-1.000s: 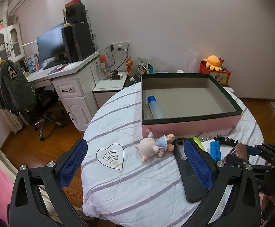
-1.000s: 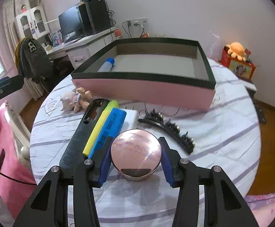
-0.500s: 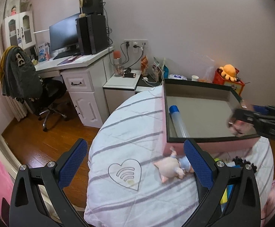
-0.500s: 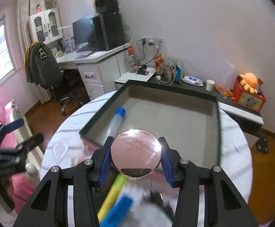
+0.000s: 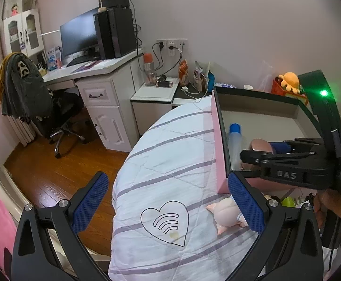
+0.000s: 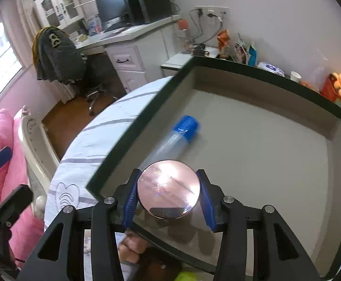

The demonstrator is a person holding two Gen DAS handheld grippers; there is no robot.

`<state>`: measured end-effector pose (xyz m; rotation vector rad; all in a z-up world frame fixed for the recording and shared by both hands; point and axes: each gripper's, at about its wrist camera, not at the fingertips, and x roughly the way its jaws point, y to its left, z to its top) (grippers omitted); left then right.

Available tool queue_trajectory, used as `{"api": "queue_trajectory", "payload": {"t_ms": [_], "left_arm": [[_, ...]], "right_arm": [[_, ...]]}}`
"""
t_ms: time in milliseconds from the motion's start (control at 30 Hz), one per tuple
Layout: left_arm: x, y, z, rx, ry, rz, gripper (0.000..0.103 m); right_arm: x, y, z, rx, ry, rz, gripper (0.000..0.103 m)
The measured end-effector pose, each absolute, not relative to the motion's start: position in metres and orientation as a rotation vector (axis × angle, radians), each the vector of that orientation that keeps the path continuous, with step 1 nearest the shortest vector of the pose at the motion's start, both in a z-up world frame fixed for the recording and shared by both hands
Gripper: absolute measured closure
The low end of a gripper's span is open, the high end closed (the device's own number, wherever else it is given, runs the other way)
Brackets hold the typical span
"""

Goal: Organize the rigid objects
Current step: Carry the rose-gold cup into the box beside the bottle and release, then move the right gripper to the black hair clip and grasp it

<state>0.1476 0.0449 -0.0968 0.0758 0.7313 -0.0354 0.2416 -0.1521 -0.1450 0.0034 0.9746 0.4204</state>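
While the right gripper (image 6: pixel 168 190) hangs above the near left corner of the pink box (image 6: pixel 259 149), its jaws are pinched on a round rose-gold case (image 6: pixel 168 188), one blue pad against each side of the shiny lid. Below and just beyond the case, a clear tube with a blue cap (image 6: pixel 174 138) lies slantwise on the grey floor of the box, close to the left wall. From the left wrist view the same gripper (image 5: pixel 259 149) reaches in from the right over the box's dark rim (image 5: pixel 222 126), the case (image 5: pixel 260 144) partly hidden behind its black frame, and the tube (image 5: pixel 235 138) shows along the inner wall. A hand (image 5: pixel 334 208) grips the handle at the right edge. Spread wide with nothing between them, the jaws of the left gripper (image 5: pixel 168 201) hover over the striped cloth on the round table (image 5: pixel 165 164), above a printed heart mark (image 5: pixel 164 222). A small pink pig doll (image 5: pixel 226 215) lies on the cloth just outside the box's near wall, partly covered by the left gripper's right-hand finger (image 5: pixel 245 201). A yellow-green object (image 5: pixel 287 201) peeks out behind that finger; what it is cannot be told.
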Motion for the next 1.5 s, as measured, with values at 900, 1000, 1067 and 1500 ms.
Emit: {"api": "queue_trajectory", "payload": {"t_ms": [900, 1000, 1067, 1500], "left_arm": [[0.068, -0.011, -0.043, 0.097, 0.604, -0.122, 0.000], [0.057, -0.023, -0.036, 0.119, 0.586, -0.124, 0.000], [0.051, -0.030, -0.035, 0.131, 0.587, -0.124, 0.000], [0.038, -0.058, -0.037, 0.192, 0.590, -0.130, 0.000]], "right_arm": [[0.083, -0.241, -0.046, -0.047, 0.693, 0.173, 0.020], [0.066, -0.256, -0.049, -0.036, 0.698, 0.155, 0.020], [0.060, -0.263, -0.050, -0.037, 0.700, 0.144, 0.020], [0.049, -0.289, -0.074, -0.009, 0.741, 0.157, 0.020]]}}
